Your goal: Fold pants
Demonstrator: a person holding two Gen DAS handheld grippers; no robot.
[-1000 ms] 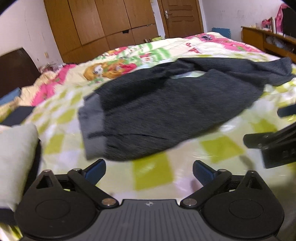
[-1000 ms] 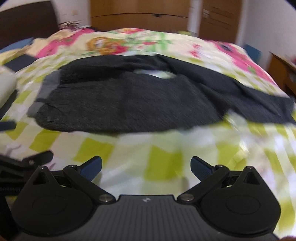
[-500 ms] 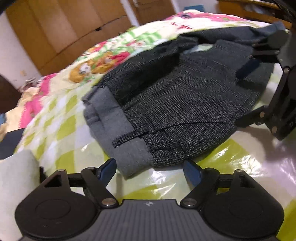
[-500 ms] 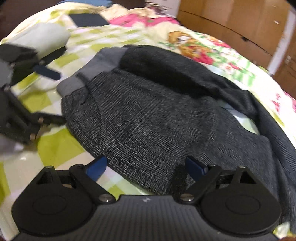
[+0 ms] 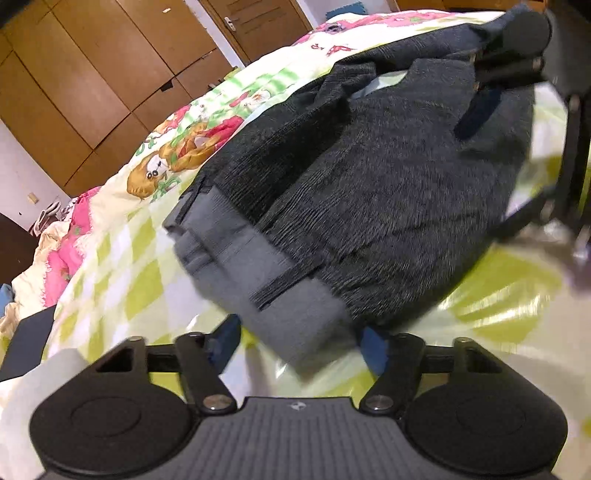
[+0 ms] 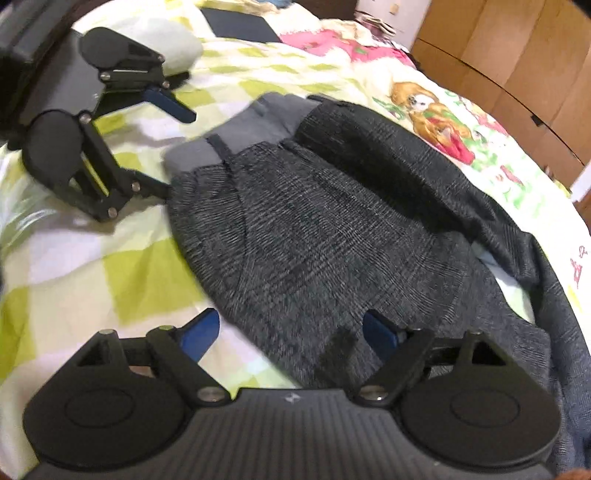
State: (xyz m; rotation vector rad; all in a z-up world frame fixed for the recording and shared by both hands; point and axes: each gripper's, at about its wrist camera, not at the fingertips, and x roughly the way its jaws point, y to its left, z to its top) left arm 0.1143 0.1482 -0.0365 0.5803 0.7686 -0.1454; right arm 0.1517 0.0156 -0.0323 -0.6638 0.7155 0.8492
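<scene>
Dark grey knit pants [image 5: 388,192] with a lighter grey waistband [image 5: 258,266] lie spread on the bed; they also show in the right wrist view [image 6: 332,229]. My left gripper [image 5: 299,343] is open, its blue fingertips on either side of the waistband corner. It also shows in the right wrist view [image 6: 173,147], at the waistband's near corner. My right gripper [image 6: 291,334] is open over the near edge of a pant leg, and shows in the left wrist view [image 5: 491,118] above the far part of the pants.
The bed has a green-checked, cartoon-print quilt [image 5: 122,266]. A pale pillow [image 6: 173,40] and a dark flat object [image 6: 240,26] lie near the bed head. Wooden wardrobes [image 5: 92,74] and a door stand behind the bed.
Both grippers have moved in low onto the pants. The left has closed in on the waistband corner; the right has come over the pant leg edge. Both stay open.
</scene>
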